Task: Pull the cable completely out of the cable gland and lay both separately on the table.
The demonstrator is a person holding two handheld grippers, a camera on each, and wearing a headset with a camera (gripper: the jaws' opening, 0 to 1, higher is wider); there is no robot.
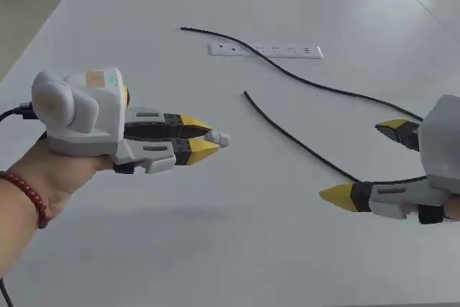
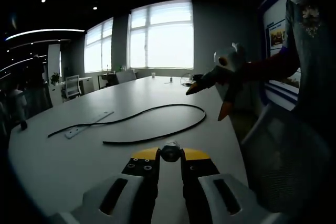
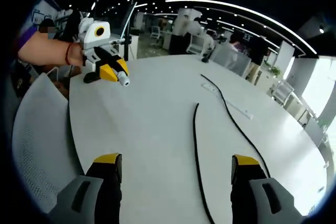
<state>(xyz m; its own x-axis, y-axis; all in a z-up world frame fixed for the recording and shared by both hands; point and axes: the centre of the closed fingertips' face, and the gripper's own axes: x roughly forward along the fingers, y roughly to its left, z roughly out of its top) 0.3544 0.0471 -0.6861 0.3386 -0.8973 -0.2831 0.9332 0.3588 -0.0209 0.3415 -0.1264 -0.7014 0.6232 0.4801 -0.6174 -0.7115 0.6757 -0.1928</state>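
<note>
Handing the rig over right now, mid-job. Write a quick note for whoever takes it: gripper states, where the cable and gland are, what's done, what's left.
Left gripper: shut on the cable gland at its jaw tips, held above the table.
Right gripper: open, holding nothing, near the bend of the cable.
Cable: black, lies loose on the table with both ends free and no gland on it.
Done: the cable is fully out of the gland and laid down.
Left: set the gland on the table apart from the cable, then open the left gripper.
</note>
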